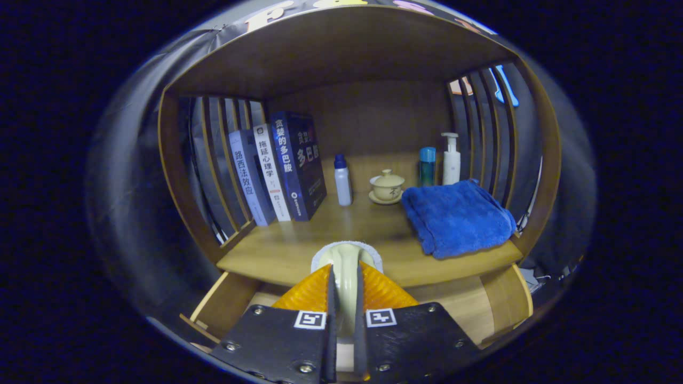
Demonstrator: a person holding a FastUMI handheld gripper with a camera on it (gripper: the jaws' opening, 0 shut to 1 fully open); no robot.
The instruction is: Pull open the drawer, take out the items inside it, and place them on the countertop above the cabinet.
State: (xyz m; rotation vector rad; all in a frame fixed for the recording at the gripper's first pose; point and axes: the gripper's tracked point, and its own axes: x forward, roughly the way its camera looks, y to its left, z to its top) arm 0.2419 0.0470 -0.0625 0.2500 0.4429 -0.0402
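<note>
My gripper (346,273) is shut on the cream handle of a brush (347,258). Both fingers press its sides, and its white round head pokes out just beyond the fingertips. The head sits at the front edge of the wooden countertop (288,245); I cannot tell whether it touches the wood. Below the fingers the drawer (227,301) stands pulled open, with its side walls showing left and right. My fingers hide most of its inside.
On the countertop, three upright books (283,170) lean at the left. A small white bottle (342,184) and a lidded tea cup (387,186) stand mid-back. A folded blue towel (456,216) lies right, with a blue bottle (427,166) and a pump bottle (451,160) behind it. Slatted side walls and a shelf roof enclose the space.
</note>
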